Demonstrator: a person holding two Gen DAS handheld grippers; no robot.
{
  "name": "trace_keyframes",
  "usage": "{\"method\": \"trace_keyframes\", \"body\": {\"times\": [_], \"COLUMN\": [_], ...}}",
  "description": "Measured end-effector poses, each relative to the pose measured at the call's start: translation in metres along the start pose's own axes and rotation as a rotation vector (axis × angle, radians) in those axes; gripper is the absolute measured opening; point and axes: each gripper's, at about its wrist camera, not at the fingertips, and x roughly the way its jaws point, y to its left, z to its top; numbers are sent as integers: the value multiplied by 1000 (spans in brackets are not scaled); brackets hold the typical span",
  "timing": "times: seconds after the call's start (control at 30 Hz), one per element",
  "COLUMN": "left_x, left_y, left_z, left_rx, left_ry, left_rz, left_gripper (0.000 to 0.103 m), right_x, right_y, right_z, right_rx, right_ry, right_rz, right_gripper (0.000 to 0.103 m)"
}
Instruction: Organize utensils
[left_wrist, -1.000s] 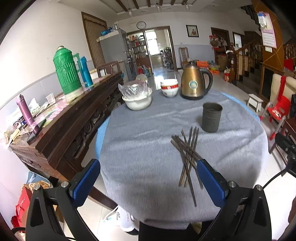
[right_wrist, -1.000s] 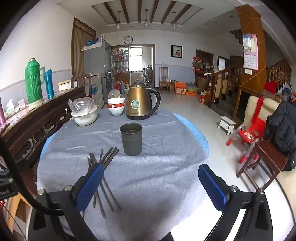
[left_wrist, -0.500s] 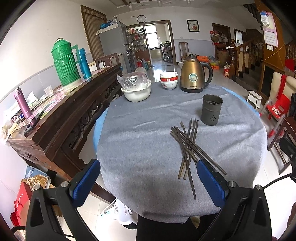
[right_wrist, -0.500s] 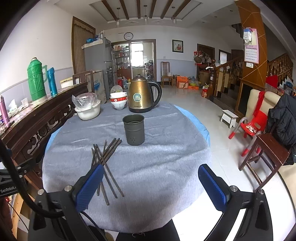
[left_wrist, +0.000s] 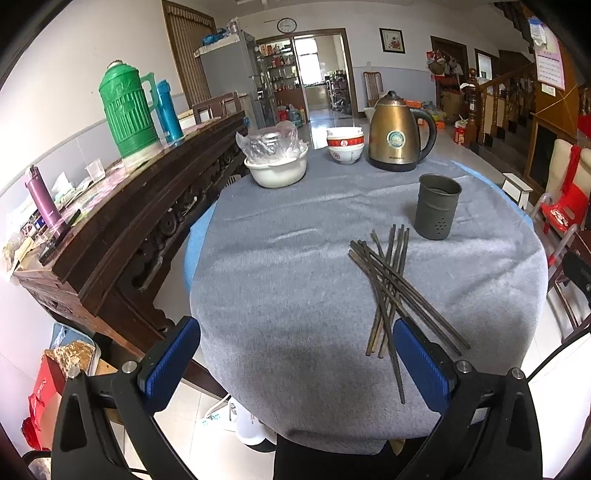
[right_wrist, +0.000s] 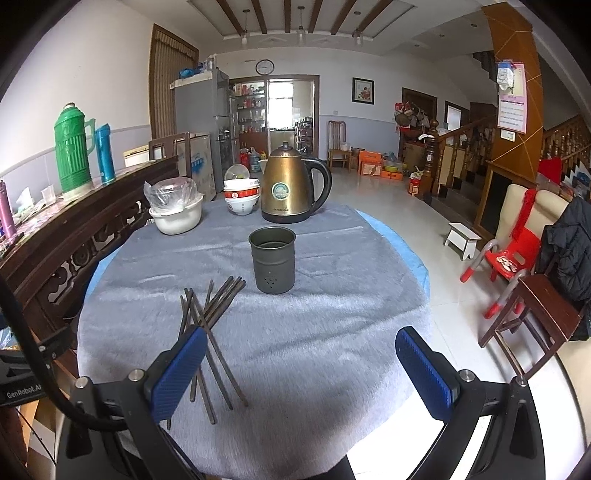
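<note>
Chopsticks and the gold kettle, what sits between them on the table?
The dark metal cup stands between the chopsticks and the kettle, clearest in the right wrist view.

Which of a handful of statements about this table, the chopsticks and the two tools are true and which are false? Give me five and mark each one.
1. The chopsticks lie loose in a crossed pile on the grey tablecloth. True.
2. The grey holder cup lies on its side. False: it stands upright, with none of the chopsticks in it.
3. The left tool is shut on one chopstick. False: it is open and holds nothing.
4. The right tool is open and holds nothing. True.
5. The gold kettle stands nearer the tools than the holder cup does. False: it stands farther back, beside the stacked bowls.
</note>
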Motion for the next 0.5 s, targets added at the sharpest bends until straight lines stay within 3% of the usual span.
{"method": "trace_keyframes", "body": {"times": [0.27, 0.5], "left_x": [28, 94], "left_y": [1, 3], "left_z": [4, 14], "left_rx": [-2, -60], "left_ry": [55, 203], "left_rz": [-25, -179], "left_gripper": [103, 103], "right_x": [25, 63], "right_y": [9, 0], "right_z": [4, 0], "right_rx": [-15, 23], "right_ry": [27, 112], "right_rz": [17, 44], "right_gripper": [103, 103]}}
